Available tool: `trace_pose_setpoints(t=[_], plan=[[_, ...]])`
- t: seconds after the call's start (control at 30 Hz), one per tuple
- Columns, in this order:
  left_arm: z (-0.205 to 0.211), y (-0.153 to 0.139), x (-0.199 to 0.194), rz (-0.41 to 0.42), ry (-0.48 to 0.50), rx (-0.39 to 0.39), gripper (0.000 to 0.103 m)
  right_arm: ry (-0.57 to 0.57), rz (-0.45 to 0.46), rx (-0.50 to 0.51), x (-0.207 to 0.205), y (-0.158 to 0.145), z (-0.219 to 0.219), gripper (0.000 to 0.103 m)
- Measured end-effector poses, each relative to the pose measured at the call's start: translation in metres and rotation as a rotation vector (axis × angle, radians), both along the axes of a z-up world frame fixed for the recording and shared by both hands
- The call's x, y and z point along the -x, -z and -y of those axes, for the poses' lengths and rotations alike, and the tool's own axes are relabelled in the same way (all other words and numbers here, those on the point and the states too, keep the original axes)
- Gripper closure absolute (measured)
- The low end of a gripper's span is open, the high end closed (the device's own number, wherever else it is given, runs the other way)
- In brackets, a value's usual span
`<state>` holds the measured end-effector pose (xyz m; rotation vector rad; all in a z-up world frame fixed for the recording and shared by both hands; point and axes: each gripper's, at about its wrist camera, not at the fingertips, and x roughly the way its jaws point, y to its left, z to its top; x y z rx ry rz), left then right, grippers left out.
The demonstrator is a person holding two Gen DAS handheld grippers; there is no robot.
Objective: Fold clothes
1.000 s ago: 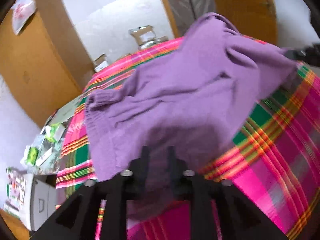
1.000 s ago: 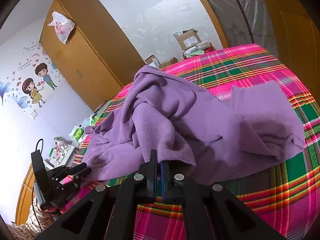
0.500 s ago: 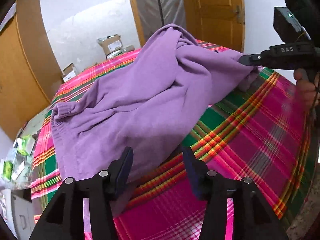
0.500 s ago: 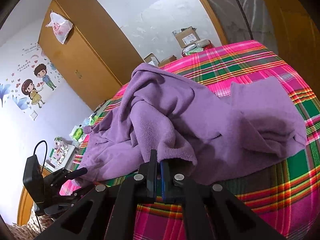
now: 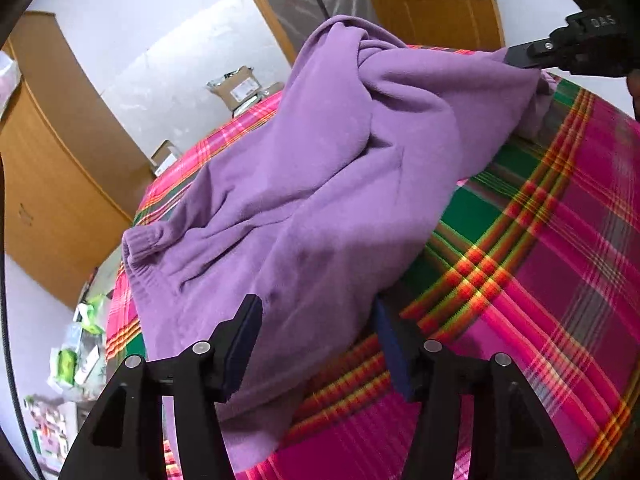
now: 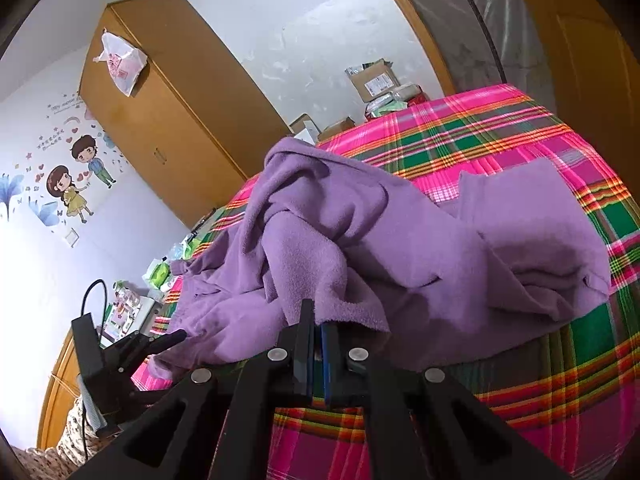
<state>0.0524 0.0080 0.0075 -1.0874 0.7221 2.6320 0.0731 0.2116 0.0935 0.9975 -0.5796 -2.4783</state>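
So the left hand-held gripper has just been opening, its jaws now spread over the purple garment without pinching it. Right hand-held gripper, lower middle of frame, is clamped on an edge; tugging could bunch everything up.

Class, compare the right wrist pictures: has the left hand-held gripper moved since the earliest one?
Yes. In the right wrist view, the left hand-held gripper has moved right, toward the purple garment, further from the view's left rim; its jaws have just been opening, the garment's edge lying unpinched between them.
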Motion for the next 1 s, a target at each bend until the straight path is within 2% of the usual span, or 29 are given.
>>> trace_pose_setpoints(t=[0.03,0.1,0.13,0.2,0.47,1.0], plan=[[0.001,-0.001,0.001,0.007,0.0,-0.013,0.049,0.002,-0.002,-0.002,0.0,-0.001,0.0,0.1],[0.004,0.0,0.003,0.029,-0.006,-0.027,0.082,0.005,-0.001,-0.001,0.0,-0.001,0.0,0.1],[0.005,0.0,0.004,0.035,-0.011,-0.031,0.088,0.006,0.0,-0.002,0.0,-0.001,0.0,0.1],[0.009,-0.001,0.005,0.033,-0.021,-0.052,0.092,0.01,-0.002,-0.002,-0.001,-0.002,0.0,0.1],[0.023,-0.017,0.0,-0.01,-0.058,-0.122,0.094,0.019,-0.015,0.004,-0.007,-0.008,-0.005,0.1],[0.034,-0.017,-0.012,-0.015,-0.091,-0.148,0.094,0.013,-0.018,0.02,-0.022,-0.014,-0.015,0.1]])
